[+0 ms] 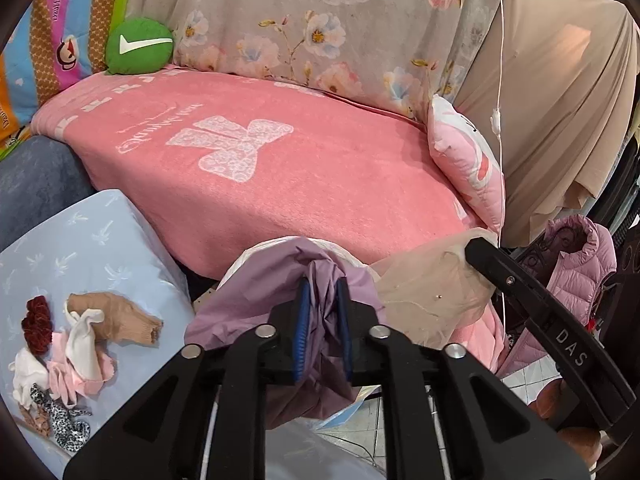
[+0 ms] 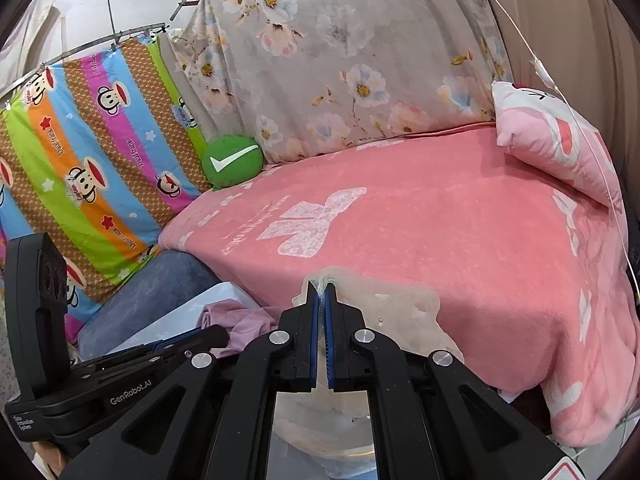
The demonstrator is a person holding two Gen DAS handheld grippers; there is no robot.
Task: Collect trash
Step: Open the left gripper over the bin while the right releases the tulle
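The left gripper [image 1: 324, 320] is clamping a bunched purple bag [image 1: 280, 280] at 6 o'clock. The right gripper [image 2: 322, 320] is pinching a sheer beige net [image 2: 384, 304]. Both are light, limp and slippery; grip gathered folds.

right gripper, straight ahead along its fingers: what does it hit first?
Likely the pink blanket on the sofa. The right gripper, shut on a sheer beige cloth, points across it; depth is unclear.
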